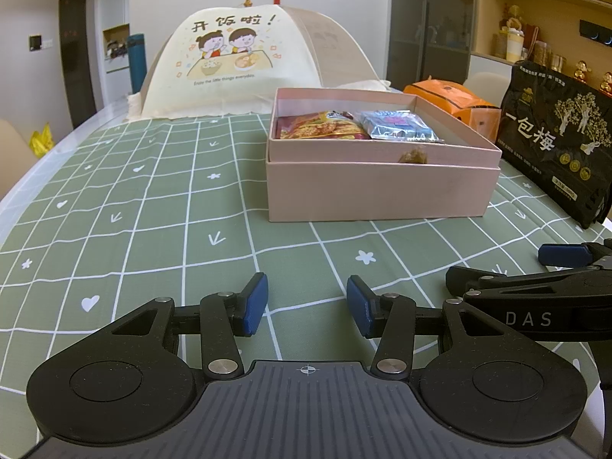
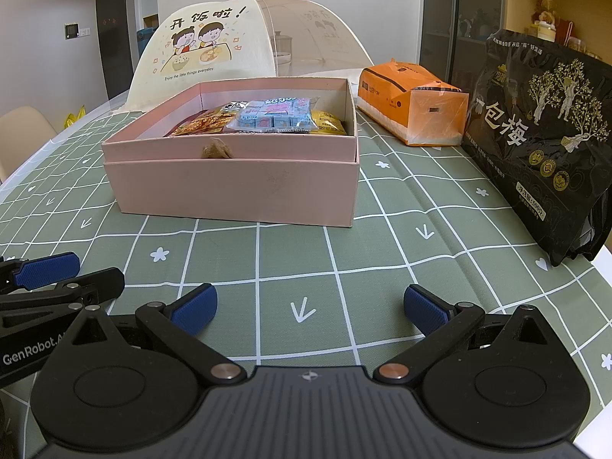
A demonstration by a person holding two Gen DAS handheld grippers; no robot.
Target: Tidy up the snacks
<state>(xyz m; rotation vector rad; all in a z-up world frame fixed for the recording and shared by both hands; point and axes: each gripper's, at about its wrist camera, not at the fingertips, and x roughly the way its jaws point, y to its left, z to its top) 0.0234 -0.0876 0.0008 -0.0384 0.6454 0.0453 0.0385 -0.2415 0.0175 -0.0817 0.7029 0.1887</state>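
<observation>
The pink box [image 2: 244,176] sits open on the green checked tablecloth [image 2: 306,267], ahead of both my grippers and well apart from them, its tray nested in a slightly wider base. Inside it, toward the far side, lie a red-orange snack packet [image 1: 321,126], a clear-and-blue packet of small wrapped sweets [image 2: 275,116] resting partly over it, and, seen only from my right wrist, a yellow packet [image 2: 329,124] tucked against the right wall. A small brownish tuft [image 2: 218,150] sticks to the box's near rim; I cannot tell what it is. Just beyond the box's right far corner lies an orange tissue pack [image 2: 413,107], and to the right of that a large black bag with gold tree prints [image 2: 543,145] stands leaning near the table's edge. Behind the box a cream food cover with a cartoon of two children [image 1: 225,61] rises like a dome. My left gripper [image 1: 307,308] hovers low over the cloth with its blue pads spread apart and nothing between them. My right gripper [image 2: 310,306] is just beside it, likewise spread wide and holding nothing, its fingers [image 2: 424,308] framing a white arrow mark on the cloth. Each gripper shows at the edge of the other's view.
</observation>
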